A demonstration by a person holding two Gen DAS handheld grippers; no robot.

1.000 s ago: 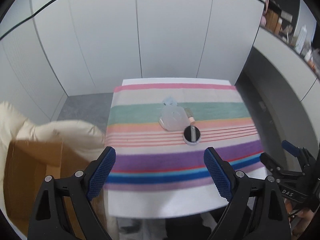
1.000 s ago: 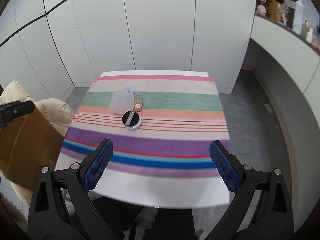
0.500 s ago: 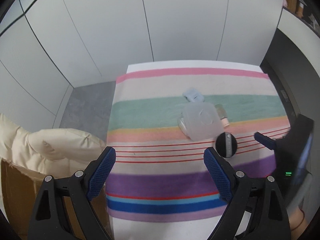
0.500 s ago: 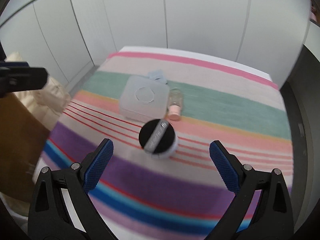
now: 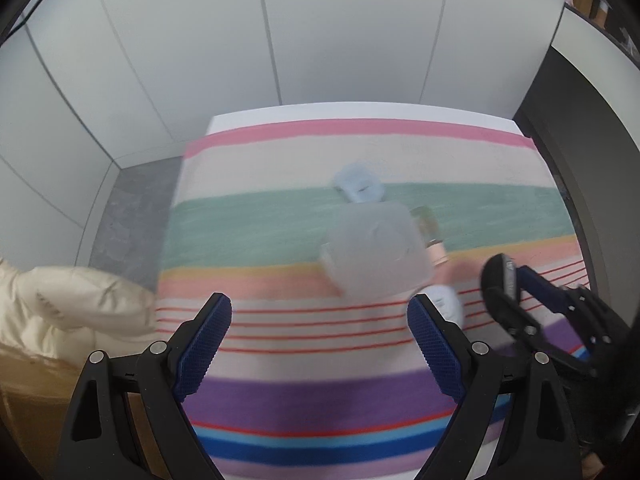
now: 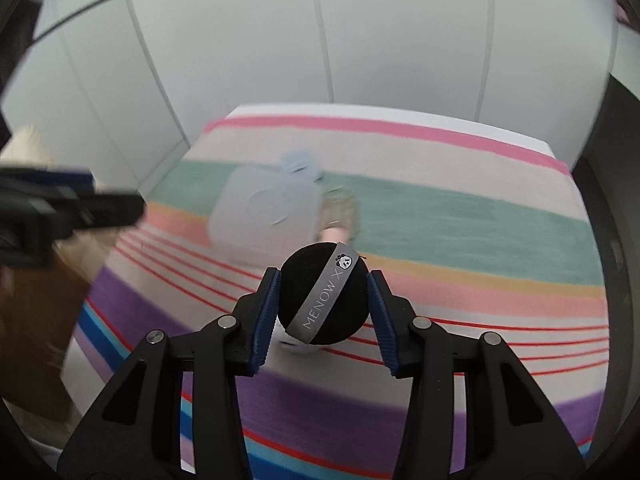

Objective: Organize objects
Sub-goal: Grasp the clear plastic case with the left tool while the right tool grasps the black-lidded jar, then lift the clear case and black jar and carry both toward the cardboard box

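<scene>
One puff [image 6: 323, 293] between right claw [image 6: 323, 312] fingers

Left black two-finger gripper [image 5: 319, 330]: matte black plastic linkage arms, triangular cut-outs seen in the lower links. Silver round screw heads are fitted at the pivots, two per side. Finger pads [image 5: 204, 346] are faced with dark blue ribbed rubber, fine cross-hatch texture.

Right black two-finger gripper [image 6: 324, 316]: same build is seen, black arms, triangular cut-outs, silver pivot screws in pairs. Blue ribbed pads [image 6: 265, 320] are mounted on the inner faces, ridges visible along the edges.

No lettering can be made out on either frame. Skin, sleeves and cables: cannot be told.
</scene>
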